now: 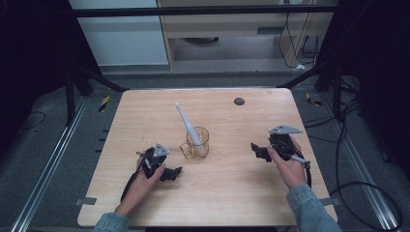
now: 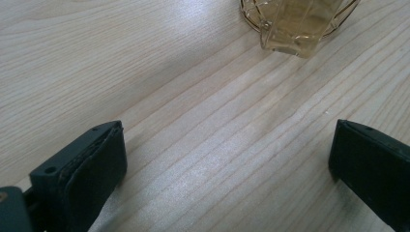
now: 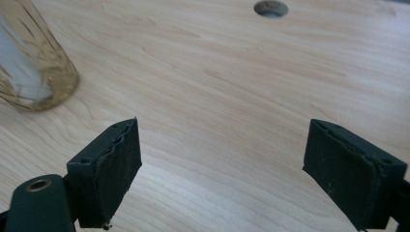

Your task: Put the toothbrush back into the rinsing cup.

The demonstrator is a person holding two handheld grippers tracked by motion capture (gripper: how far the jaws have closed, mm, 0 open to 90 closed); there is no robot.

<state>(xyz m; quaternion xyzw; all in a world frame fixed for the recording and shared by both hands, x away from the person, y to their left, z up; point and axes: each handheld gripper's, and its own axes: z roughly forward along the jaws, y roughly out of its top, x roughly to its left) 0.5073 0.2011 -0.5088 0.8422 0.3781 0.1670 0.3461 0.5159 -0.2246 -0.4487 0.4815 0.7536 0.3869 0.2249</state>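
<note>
Near the table's (image 1: 145, 203) middle an amber glass mug (image 1: 197, 145) holds a leaning white toothbrush (image 1: 186, 123), likely light but rigid, slippery and breakable, best gripped across its wall, while left gripper (image 1: 175, 172) and right gripper (image 1: 255, 149) rest wide open, empty.

A light wooden table (image 1: 145, 121) with rounded corners sits in the middle of the frame. Near its centre stands a clear amber cup (image 1: 196, 143) holding a white toothbrush (image 1: 186, 123). A small dark round hole (image 1: 239, 101) marks the tabletop's upper right.
</note>
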